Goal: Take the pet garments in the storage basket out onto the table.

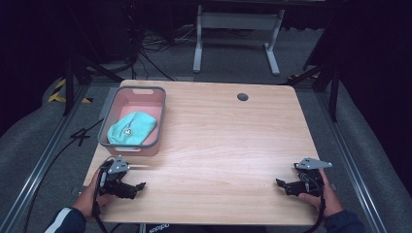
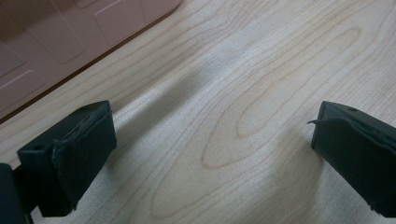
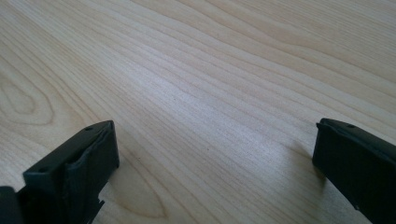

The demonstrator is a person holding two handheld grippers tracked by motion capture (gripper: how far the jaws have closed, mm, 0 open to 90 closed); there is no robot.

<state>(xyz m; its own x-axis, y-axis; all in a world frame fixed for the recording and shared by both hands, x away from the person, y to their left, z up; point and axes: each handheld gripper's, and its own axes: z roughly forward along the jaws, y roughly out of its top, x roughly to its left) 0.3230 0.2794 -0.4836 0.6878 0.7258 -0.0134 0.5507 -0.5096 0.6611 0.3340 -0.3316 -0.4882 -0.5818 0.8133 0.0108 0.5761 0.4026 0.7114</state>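
A pink basket with a grey rim (image 1: 108, 118) stands at the table's left side, and a folded teal cloth (image 1: 132, 128) lies inside it. My left gripper (image 1: 136, 190) rests near the front left edge, just in front of the basket, open with bare wood between its jaws. In the left gripper view the left gripper (image 2: 212, 140) has its jaws wide apart, and the basket's pink wall (image 2: 60, 42) fills the upper left. My right gripper (image 1: 285, 187) sits near the front right edge, open and empty; in the right gripper view the right gripper (image 3: 215, 149) frames plain wood.
The light wooden table (image 1: 223, 141) has a round cable hole (image 1: 242, 96) at the back. Behind it stand a white desk frame (image 1: 236, 29) and loose cables on grey floor. Dark rails run along both sides.
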